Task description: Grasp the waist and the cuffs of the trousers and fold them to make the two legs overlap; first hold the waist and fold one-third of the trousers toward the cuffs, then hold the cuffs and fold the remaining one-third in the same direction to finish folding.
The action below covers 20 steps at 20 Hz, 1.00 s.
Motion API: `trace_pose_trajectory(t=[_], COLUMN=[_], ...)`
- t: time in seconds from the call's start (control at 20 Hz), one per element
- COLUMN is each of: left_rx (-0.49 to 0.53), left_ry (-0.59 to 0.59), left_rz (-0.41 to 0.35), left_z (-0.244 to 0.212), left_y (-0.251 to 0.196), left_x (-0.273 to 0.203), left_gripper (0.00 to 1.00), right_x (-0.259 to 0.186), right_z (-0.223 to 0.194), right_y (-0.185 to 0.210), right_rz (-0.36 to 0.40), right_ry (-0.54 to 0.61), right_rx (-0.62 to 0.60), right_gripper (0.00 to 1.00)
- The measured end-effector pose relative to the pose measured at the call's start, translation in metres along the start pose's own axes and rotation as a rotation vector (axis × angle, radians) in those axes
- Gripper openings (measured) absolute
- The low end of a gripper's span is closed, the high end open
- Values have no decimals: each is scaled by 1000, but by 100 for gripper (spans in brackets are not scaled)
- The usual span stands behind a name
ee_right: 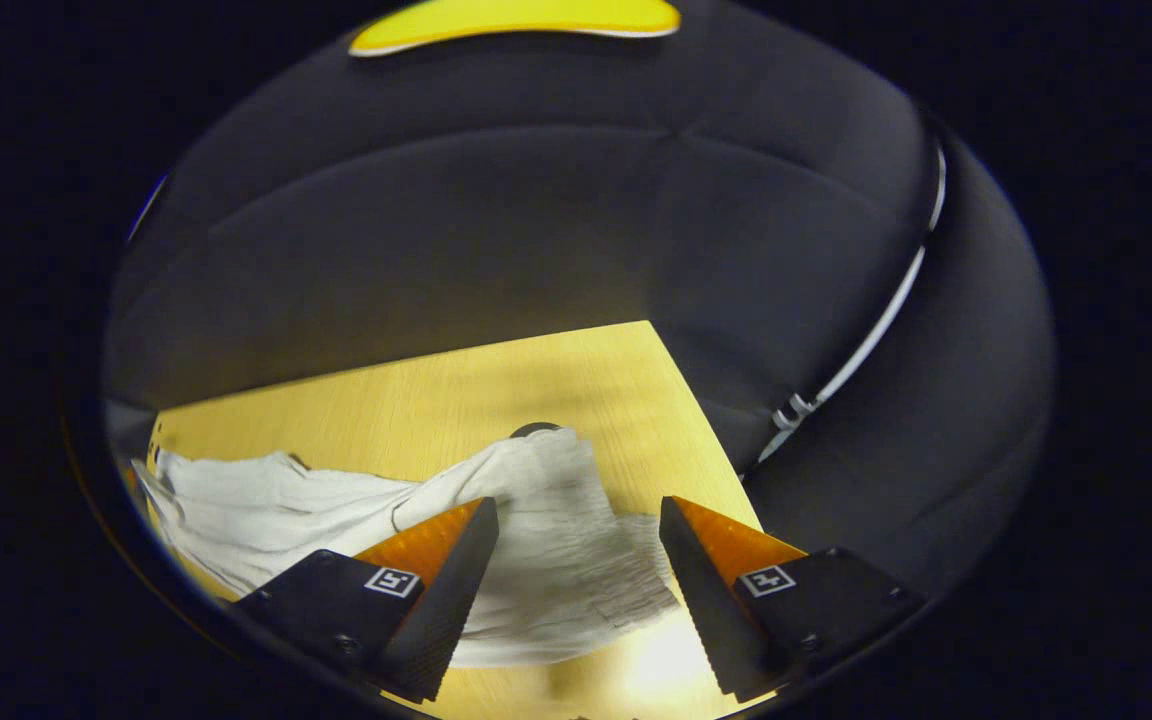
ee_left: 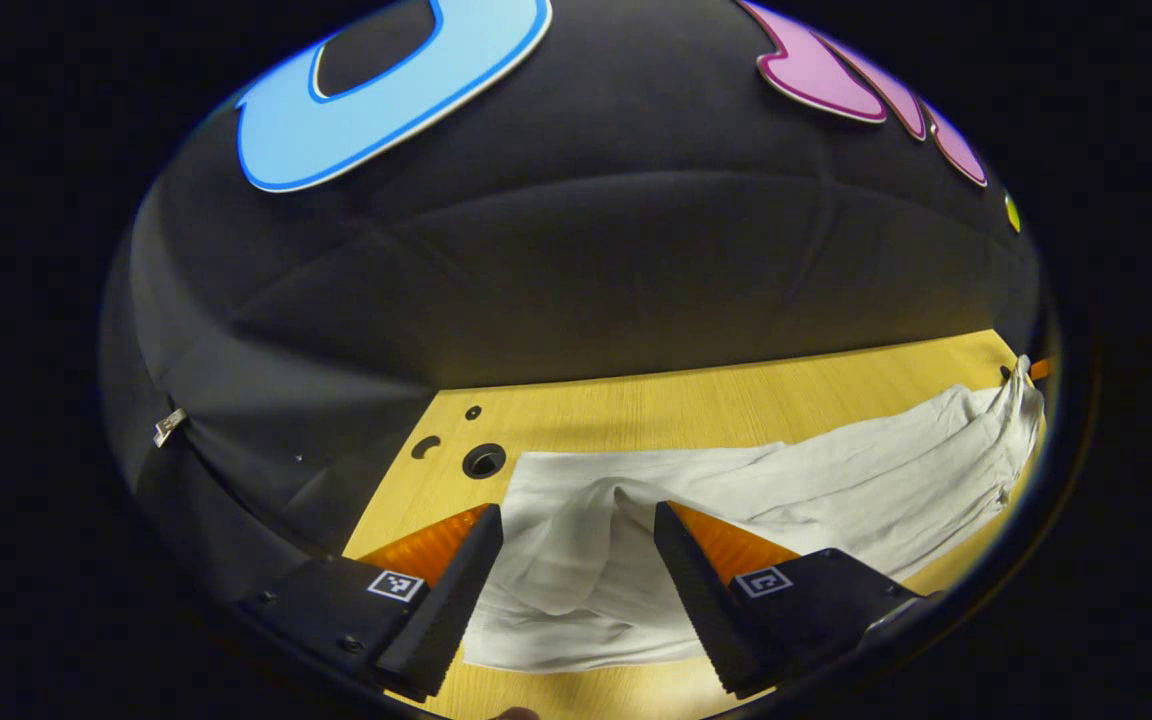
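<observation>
Beyond the white trousers (ee_left: 736, 490) a broad strip of bare bench (ee_left: 696, 400) runs back to the black cloth wall (ee_left: 586, 250), open for a claw to pass. Three dark holes (ee_left: 483, 460) sit in the bench near the cloth's left end. In the right gripper view the bench (ee_right: 436, 390) ends just past the bunched cloth (ee_right: 556, 540), and a white strap (ee_right: 866, 340) hangs on the wall there.
</observation>
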<state>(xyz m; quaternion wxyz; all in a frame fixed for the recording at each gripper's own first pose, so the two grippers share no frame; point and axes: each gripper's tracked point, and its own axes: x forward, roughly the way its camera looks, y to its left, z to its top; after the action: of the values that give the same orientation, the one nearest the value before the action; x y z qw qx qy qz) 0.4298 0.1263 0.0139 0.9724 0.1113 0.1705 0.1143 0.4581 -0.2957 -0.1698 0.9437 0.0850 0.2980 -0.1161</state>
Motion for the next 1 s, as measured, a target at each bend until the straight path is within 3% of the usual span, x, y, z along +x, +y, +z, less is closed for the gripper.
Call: trace_pose_trajectory(t=[0.25, 0.6, 0.95, 1.0], left_rx=[-94, -164, -213, -212], left_ry=[-55, -100, -140, -143], left_rz=[4, 13, 49, 48], left_z=[8, 7, 12, 12], left_y=[-3, -9, -6, -7], left_x=[-46, -106, -139, -143], left_gripper=[96, 97, 97, 97], right_x=[-5, 5, 16, 18], right_z=[-31, -52, -62, -63], right_y=[-32, -25, -17, -16], right_rz=[-60, -26, -109, -115], right_ry=[10, 24, -10, -13], right_rx=[134, 215, 73, 81], right_gripper=[99, 99, 99, 95])
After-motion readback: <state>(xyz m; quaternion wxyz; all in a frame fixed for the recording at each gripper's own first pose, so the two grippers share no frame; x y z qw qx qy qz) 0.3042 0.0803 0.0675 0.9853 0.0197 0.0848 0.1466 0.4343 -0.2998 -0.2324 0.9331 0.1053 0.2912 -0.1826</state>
